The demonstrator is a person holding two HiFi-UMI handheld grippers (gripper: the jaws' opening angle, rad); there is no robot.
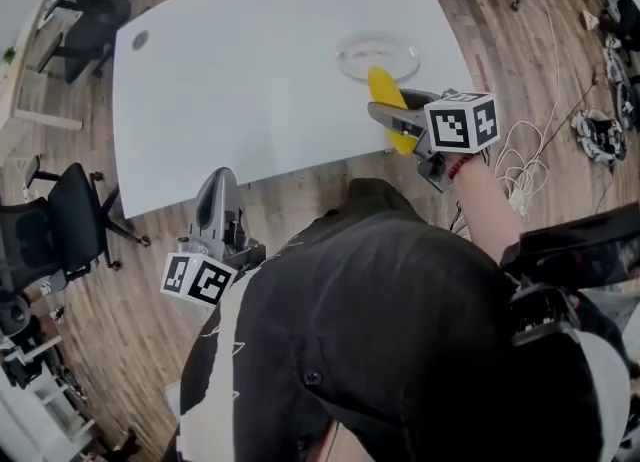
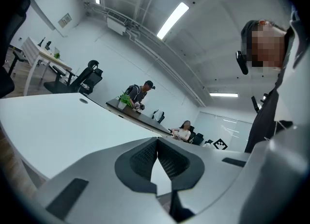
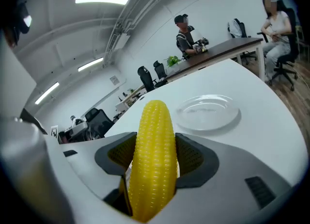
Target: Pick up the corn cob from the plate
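We saw the corn cob [image 3: 154, 160] clamped in the right gripper [image 3: 155, 156], off the plate [image 3: 208, 111] and raised above the near edge of the worktop [image 1: 240, 80]. The 2 fingers [image 3: 192, 158] pressed against the cob's sides about midway along it, and its rounded yellow tip stuck out past them towards the plate. In the head view the cob [image 1: 385, 90] pointed up and away from the right gripper [image 1: 400, 122], with its far end lying close to the near rim of the clear glass plate [image 1: 345, 58]; we could not tell from there whether the 2 overlapped or only lined up. The right gripper view showed the plate resting flat on the white worktop, beyond the cob and a little to its right.

The marker cube [image 1: 462, 122] sat just behind the right gripper, above the person's bare forearm.

The left gripper [image 1: 215, 205] hung off the worktop, near its front edge and over the wooden floor [image 1: 120, 350], close to the person's dark sleeve. Its fingers [image 2: 145, 157] were closed tip to tip with nothing between them.

Further out, office chairs [image 1: 85, 20] stood at the worktop's far left, and white cables [image 1: 525, 165] lay on the floor to the right. In the background 2 people [image 2: 140, 94] sat or stood at a long dark desk with a small green plant [image 2: 125, 101].
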